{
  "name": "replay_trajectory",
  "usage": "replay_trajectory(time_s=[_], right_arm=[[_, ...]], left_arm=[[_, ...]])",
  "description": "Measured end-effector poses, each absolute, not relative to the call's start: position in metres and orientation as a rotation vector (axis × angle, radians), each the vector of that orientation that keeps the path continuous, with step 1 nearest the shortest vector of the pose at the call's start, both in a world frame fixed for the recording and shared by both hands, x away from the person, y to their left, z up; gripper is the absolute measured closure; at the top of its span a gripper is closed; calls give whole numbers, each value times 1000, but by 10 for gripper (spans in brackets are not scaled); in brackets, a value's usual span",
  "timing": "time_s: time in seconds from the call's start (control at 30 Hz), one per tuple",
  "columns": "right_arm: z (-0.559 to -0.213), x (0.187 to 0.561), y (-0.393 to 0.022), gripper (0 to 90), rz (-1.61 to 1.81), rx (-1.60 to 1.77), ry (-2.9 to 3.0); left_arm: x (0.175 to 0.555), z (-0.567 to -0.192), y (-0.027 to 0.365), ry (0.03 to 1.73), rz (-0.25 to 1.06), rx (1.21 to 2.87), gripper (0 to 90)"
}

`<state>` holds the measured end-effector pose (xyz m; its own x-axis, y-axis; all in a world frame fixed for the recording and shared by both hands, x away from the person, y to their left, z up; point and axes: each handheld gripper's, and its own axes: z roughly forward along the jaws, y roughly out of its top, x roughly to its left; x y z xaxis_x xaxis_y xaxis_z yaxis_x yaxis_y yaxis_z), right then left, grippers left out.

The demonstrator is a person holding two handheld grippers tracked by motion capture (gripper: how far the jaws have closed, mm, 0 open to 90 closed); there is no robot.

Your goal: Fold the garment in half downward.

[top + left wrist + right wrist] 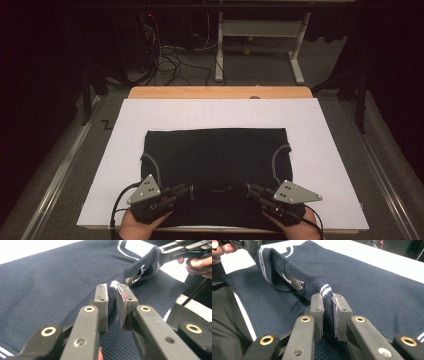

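A dark navy knit sweater (215, 155) with thin white stripes lies on the white board (115, 150), folded over itself. At the near edge my left gripper (192, 191) is shut on the ribbed collar to the left of the neck opening. Up close, its pads (101, 293) pinch the striped rim of the sweater (37, 285). My right gripper (248, 190) is shut on the collar on the other side. Its pads (316, 302) clamp the white-striped edge of the sweater (367, 282), beside the neck label (293, 282). The collar stretches between the two grippers.
The white board rests on a wooden table (220, 92) whose far edge shows. Beyond it, on the carpet, stand a white desk frame (260, 30) and loose cables (170, 60). Metal rails (60, 170) run along both sides of the table.
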<state>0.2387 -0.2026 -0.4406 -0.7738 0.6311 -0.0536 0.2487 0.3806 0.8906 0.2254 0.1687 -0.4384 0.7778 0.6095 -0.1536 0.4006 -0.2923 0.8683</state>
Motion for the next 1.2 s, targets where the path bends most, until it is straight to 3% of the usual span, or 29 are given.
replay_trajectory(time_s=[0.57,1.2], right_arm=[[-447,208,-207,811,1328,710,2333],[-454,217,-224,678,1355,861,2260]], left_arm=[[220,-443,166,752,264,1963,754],[228,-449,175,817,274,1947,732]])
